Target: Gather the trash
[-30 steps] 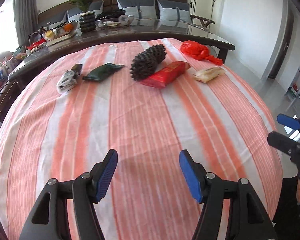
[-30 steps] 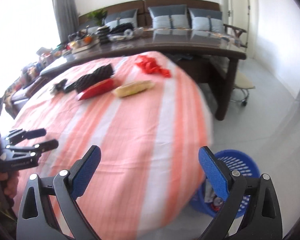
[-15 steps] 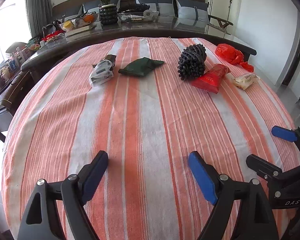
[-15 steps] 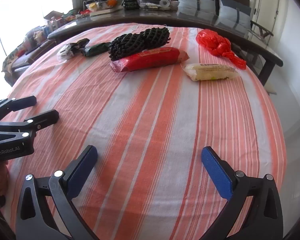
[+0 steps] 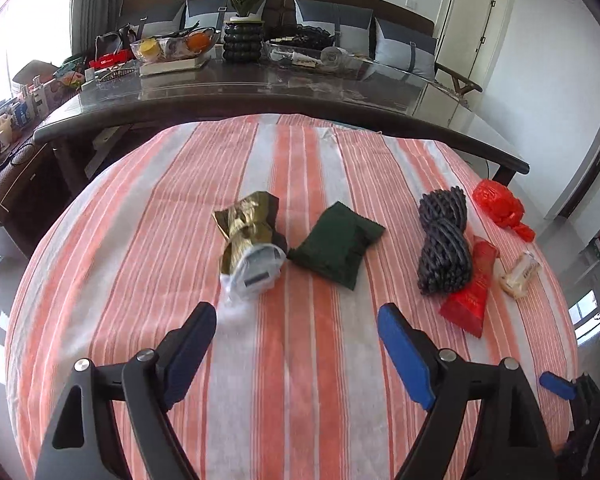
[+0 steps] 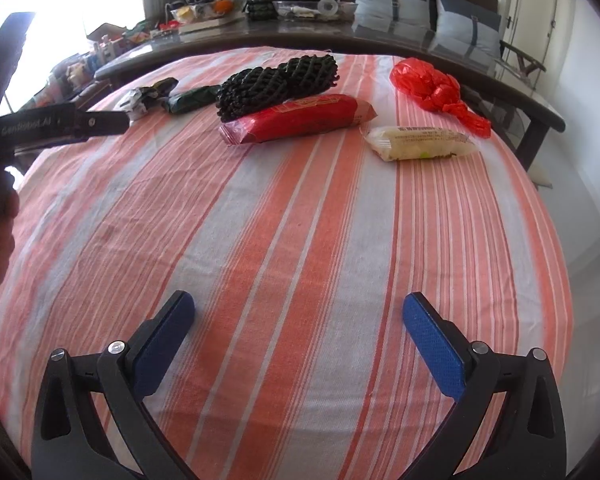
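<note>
The right gripper (image 5: 558,386) is cut off at the lower right edge of the left wrist view, showing one blue pad only. The red wrapper (image 5: 470,294) lies partly behind the black foam net (image 5: 444,246). Print on the pale packet (image 6: 422,142) is too small to read.

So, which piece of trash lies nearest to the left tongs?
The crumpled white-and-gold wrapper; its white end lies just ahead of the left tongs.

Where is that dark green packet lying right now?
The dark green packet lies on the striped tablecloth, mid-table in the left wrist view, just right of the gold wrapper and left of the black foam net.
</note>
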Available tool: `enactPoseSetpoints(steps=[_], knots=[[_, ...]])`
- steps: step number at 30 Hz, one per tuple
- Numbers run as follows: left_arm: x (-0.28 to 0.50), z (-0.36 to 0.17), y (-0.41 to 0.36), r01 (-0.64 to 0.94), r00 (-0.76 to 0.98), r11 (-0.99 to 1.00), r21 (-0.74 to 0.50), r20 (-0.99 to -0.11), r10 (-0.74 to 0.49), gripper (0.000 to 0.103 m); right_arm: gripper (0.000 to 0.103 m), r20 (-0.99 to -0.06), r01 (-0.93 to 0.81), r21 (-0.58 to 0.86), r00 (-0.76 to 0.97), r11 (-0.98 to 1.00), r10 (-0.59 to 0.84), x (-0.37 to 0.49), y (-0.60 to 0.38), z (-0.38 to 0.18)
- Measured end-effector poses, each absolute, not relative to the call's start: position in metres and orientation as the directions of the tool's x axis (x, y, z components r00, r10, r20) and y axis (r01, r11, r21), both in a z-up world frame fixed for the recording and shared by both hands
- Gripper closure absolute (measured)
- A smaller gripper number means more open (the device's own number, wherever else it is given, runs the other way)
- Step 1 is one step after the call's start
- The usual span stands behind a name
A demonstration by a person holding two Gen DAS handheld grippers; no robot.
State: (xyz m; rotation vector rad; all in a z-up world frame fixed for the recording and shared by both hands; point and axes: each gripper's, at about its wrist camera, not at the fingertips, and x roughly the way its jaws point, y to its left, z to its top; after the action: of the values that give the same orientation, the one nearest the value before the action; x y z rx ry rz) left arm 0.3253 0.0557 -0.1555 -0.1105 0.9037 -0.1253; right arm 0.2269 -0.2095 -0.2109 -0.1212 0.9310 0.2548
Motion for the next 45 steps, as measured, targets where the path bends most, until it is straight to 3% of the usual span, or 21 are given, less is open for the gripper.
enactPoseSetpoints(steps=[6, 8, 9, 13, 19, 26, 27, 30, 40, 45], knots=[[0.375, -0.168, 0.067, 0.03, 0.584, 0.993, -0.117, -0.804, -0.112, 0.02, 0.0, -0.805, -0.268, 0.006, 0.57, 0.963, 0.164, 0.227, -0.21, -0.211], [0.378, -0.172, 0.067, 0.041, 0.584, 0.993, -0.109, -0.804, -0.112, 0.034, 0.0, -0.805, -0.268, 0.006, 0.57, 0.963, 0.164, 0.227, -0.21, -0.211], [0.377, -0.175, 0.067, 0.048, 0.576, 0.994, -0.101, -0.81, -0.11, 0.063, 0.0, -0.805, -0.268, 0.007, 0.57, 0.963, 0.164, 0.227, -0.21, -0.211], [0.357, -0.169, 0.073, 0.037, 0.602, 0.991, -0.126, -0.789, -0.122, 0.074, 0.0, -0.805, -0.268, 0.006, 0.57, 0.963, 0.164, 0.227, -0.21, -0.211], [0.278, -0.146, 0.058, 0.088, 0.627, 0.992, -0.088, -0.769, -0.124, 0.074, 0.0, -0.805, -0.269, 0.007, 0.57, 0.963, 0.164, 0.227, -0.21, -0.211], [0.213, -0.161, 0.025, 0.124, 0.625, 0.99, -0.066, -0.77, -0.13, 0.072, 0.0, -0.805, -0.268, 0.007, 0.57, 0.963, 0.164, 0.227, -0.21, -0.211], [0.212, -0.165, 0.022, 0.121, 0.623, 0.99, -0.068, -0.772, -0.128, 0.069, 0.0, -0.805, -0.268, 0.007, 0.57, 0.963, 0.164, 0.227, -0.21, -0.211], [0.214, -0.177, 0.017, 0.096, 0.601, 0.994, -0.057, -0.792, -0.104, 0.03, 0.0, -0.805, -0.268, 0.007, 0.57, 0.963, 0.164, 0.227, -0.21, -0.211], [0.221, -0.189, 0.011, 0.111, 0.597, 0.994, -0.02, -0.798, -0.083, 0.024, 0.002, -0.783, -0.207, 0.05, 0.599, 0.977, 0.167, 0.219, -0.224, -0.208], [0.22, -0.189, 0.011, 0.11, 0.597, 0.994, -0.025, -0.798, -0.086, 0.024, 0.013, -0.786, 0.119, 0.249, 0.605, 0.961, 0.128, 0.269, -0.279, -0.189]])
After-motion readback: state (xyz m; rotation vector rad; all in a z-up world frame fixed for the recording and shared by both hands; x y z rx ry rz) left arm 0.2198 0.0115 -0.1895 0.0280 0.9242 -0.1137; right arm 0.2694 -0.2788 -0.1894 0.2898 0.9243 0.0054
